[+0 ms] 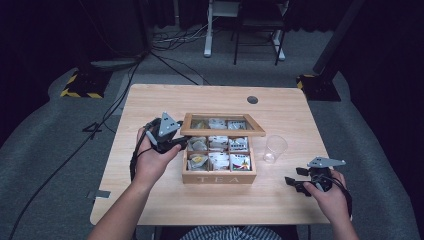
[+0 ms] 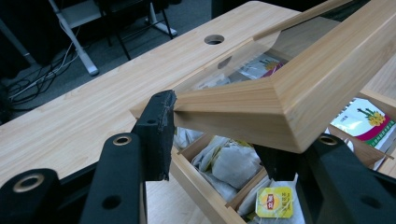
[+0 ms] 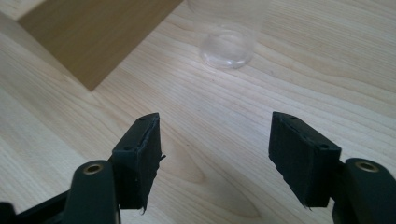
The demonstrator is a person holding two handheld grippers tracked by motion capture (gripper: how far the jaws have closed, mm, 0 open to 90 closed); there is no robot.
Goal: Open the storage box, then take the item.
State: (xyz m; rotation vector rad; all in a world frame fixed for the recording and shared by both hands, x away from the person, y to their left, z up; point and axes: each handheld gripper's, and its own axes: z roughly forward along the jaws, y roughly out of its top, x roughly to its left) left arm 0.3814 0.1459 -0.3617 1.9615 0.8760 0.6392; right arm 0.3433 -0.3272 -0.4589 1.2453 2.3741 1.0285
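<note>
The wooden table (image 1: 150, 105) stood in a dark room; the left gripper (image 2: 219, 121) pinched the tea box (image 1: 219, 176) lid (image 2: 299, 88), raised at centre; the right gripper (image 3: 215, 154) hung spread; a slipping corner hold risked the lid slamming.

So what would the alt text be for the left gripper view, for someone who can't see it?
The left gripper is shut on a corner of the wooden lid of a tea box, holding it raised over compartments of tea bags. The lid has a clear pane, and the light wooden table stretches behind.
</note>
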